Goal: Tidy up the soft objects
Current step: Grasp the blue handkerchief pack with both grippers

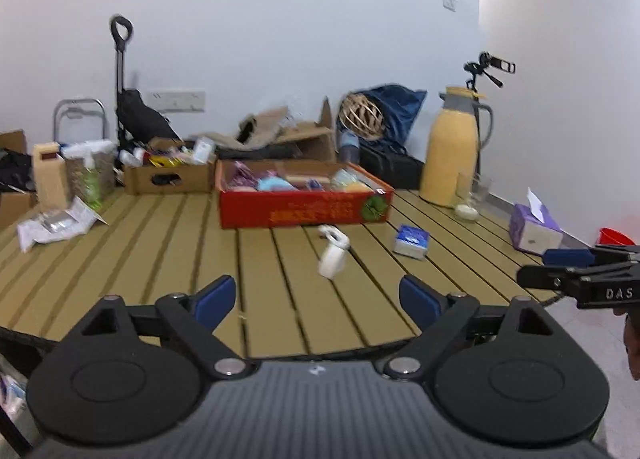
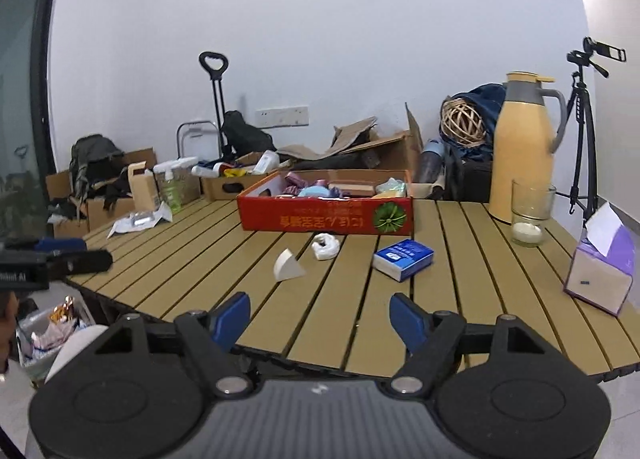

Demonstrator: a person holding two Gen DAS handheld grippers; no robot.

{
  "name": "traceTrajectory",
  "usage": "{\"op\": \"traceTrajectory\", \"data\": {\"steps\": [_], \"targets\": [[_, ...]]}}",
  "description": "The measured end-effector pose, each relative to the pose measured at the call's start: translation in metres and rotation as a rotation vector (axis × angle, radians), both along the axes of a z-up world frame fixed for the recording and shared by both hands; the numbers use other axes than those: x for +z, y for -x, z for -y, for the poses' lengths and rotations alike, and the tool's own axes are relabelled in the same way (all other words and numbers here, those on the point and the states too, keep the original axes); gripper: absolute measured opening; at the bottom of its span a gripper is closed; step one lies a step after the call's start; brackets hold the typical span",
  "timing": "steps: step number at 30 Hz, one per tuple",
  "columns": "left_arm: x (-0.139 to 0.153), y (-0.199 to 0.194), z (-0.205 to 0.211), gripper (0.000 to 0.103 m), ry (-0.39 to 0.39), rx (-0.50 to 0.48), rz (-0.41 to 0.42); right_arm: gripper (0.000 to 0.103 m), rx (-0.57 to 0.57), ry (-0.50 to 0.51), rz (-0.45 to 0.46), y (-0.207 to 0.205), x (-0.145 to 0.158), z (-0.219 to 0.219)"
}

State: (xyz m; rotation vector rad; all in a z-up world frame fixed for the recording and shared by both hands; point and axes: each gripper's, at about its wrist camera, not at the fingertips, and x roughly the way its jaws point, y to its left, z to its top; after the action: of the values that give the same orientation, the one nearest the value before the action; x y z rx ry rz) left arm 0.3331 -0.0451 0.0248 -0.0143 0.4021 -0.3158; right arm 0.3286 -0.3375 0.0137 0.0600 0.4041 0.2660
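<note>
While both grippers hang over the near edge of the slatted tabletop [image 2: 472, 259], neither holds anything: the left gripper [image 1: 316, 301] stands with its blue pads wide apart over bare slats, and the right gripper [image 2: 320, 321] is spread wide as well, nothing between its pads. The red cardboard box [image 2: 320, 219] sits at the middle of the tabletop towards the far edge, holding a jumble of soft coloured items [image 2: 316, 189]. Just in front of it lie a crumpled white piece [image 2: 326, 246] and, beside that, a white wedge-shaped piece [image 2: 288, 265]. To their right lies a blue tissue pack [image 2: 404, 259], apart from both. Further right stand a glass [image 2: 530, 211], a yellow thermos jug [image 2: 520, 151] and a purple tissue box [image 2: 600, 279].
</note>
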Motion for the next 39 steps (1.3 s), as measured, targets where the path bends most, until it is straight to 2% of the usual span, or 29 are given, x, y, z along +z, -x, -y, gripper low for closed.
{"op": "traceTrajectory", "data": {"steps": [4, 6, 9, 11, 12, 15, 19, 21, 22, 24, 26, 28, 31, 33, 39], "targets": [[-0.013, -0.024, 0.033, 0.089, 0.022, -0.068, -0.055, 0.074, -0.019, 0.013, -0.029, -0.027, -0.013, 0.017], [-0.016, -0.046, 0.055, 0.086, 0.038, -0.113, -0.086, 0.073, -0.027, 0.018, -0.040, -0.049, -0.014, 0.028], [-0.019, -0.090, 0.093, 0.074, 0.053, -0.168, -0.141, 0.068, -0.031, 0.013, -0.058, -0.098, -0.014, 0.048], [-0.024, -0.123, 0.118, 0.061, 0.078, -0.197, -0.181, 0.061, -0.025, 0.041, -0.074, -0.139, -0.016, 0.056], [-0.029, -0.144, 0.130, 0.052, 0.096, -0.199, -0.212, 0.057, -0.014, 0.050, -0.083, -0.161, -0.017, 0.060], [-0.048, -0.199, 0.157, 0.041, 0.104, -0.148, -0.316, 0.051, 0.005, 0.022, -0.122, -0.218, -0.026, 0.073], [-0.071, -0.249, 0.174, 0.039, 0.186, -0.115, -0.397, 0.047, 0.051, -0.036, -0.197, -0.288, -0.045, 0.081], [-0.081, -0.267, 0.179, 0.036, 0.222, -0.114, -0.438, 0.044, 0.064, -0.057, -0.241, -0.309, -0.057, 0.081], [-0.085, -0.272, 0.179, 0.035, 0.234, -0.113, -0.440, 0.039, 0.063, -0.071, -0.262, -0.315, -0.062, 0.082], [-0.087, -0.276, 0.173, 0.035, 0.248, -0.098, -0.419, 0.032, 0.054, -0.166, -0.284, -0.317, -0.070, 0.090], [-0.085, -0.275, 0.165, 0.029, 0.241, -0.041, -0.370, 0.024, 0.033, -0.312, -0.303, -0.304, -0.076, 0.103], [-0.083, -0.276, 0.158, 0.028, 0.233, -0.004, -0.346, 0.017, 0.046, -0.396, -0.303, -0.284, -0.084, 0.105], [-0.081, -0.274, 0.149, 0.029, 0.289, -0.027, -0.349, 0.017, 0.014, -0.386, -0.275, -0.266, -0.083, 0.100], [-0.080, -0.276, 0.153, 0.033, 0.285, -0.053, -0.340, 0.020, -0.025, -0.370, -0.239, -0.266, -0.079, 0.100], [-0.090, -0.287, 0.161, 0.037, 0.301, -0.052, -0.367, 0.022, -0.058, -0.430, -0.291, -0.282, -0.093, 0.100]]}}
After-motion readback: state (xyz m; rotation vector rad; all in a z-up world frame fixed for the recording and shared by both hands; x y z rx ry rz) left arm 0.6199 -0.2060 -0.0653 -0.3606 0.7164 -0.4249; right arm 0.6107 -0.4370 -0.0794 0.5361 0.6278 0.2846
